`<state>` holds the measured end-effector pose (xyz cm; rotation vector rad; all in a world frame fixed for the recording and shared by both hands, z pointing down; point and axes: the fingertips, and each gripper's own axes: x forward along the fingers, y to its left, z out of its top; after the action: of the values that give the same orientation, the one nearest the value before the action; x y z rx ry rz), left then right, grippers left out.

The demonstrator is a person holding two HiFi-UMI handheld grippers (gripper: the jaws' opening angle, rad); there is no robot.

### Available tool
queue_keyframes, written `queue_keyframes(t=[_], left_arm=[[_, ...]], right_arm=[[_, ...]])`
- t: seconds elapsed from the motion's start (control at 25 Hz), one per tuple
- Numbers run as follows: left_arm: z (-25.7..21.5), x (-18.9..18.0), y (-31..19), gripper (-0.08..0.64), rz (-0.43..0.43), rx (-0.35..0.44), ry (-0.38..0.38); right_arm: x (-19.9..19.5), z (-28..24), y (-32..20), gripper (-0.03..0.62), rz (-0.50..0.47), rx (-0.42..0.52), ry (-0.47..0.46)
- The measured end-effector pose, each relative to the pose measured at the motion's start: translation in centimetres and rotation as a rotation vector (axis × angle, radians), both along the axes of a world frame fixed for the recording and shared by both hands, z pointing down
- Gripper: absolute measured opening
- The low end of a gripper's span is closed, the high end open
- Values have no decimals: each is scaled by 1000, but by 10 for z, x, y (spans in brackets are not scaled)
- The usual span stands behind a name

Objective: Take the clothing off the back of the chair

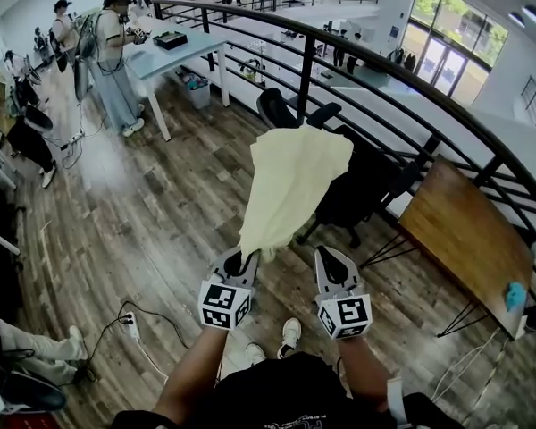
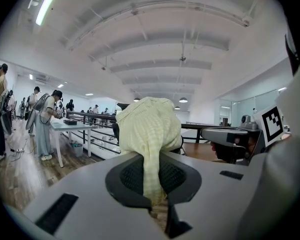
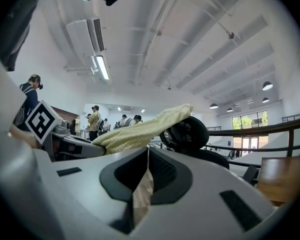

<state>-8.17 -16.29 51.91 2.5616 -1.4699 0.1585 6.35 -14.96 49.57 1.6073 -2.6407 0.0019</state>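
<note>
A pale yellow garment (image 1: 290,181) is draped over the back of a black office chair (image 1: 366,186). Its lower end runs down into my left gripper (image 1: 241,259). In the left gripper view the cloth (image 2: 150,129) hangs down between the jaws of that gripper (image 2: 153,186), which is shut on it. My right gripper (image 1: 332,256) is just right of the left one, short of the chair, and touches nothing. In the right gripper view its jaws (image 3: 147,153) are shut with nothing in them; the garment (image 3: 140,131) and the chair's headrest (image 3: 187,131) lie beyond.
A curved black railing (image 1: 375,61) runs behind the chair. A wooden table (image 1: 469,231) stands at the right and a white table (image 1: 174,52) at the far left, with people (image 1: 116,52) beside it. A power strip (image 1: 132,327) lies on the wood floor near my feet.
</note>
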Motion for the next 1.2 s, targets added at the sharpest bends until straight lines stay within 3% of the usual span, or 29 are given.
queue_keyframes(t=[0.6, 1.2], left_arm=[[20, -30, 29, 40, -30, -53, 4], [9, -29, 27, 40, -27, -20, -16]], right_arm=[[-18, -4, 31, 21, 15, 10, 15], [-22, -7, 34, 21, 5, 17, 11]])
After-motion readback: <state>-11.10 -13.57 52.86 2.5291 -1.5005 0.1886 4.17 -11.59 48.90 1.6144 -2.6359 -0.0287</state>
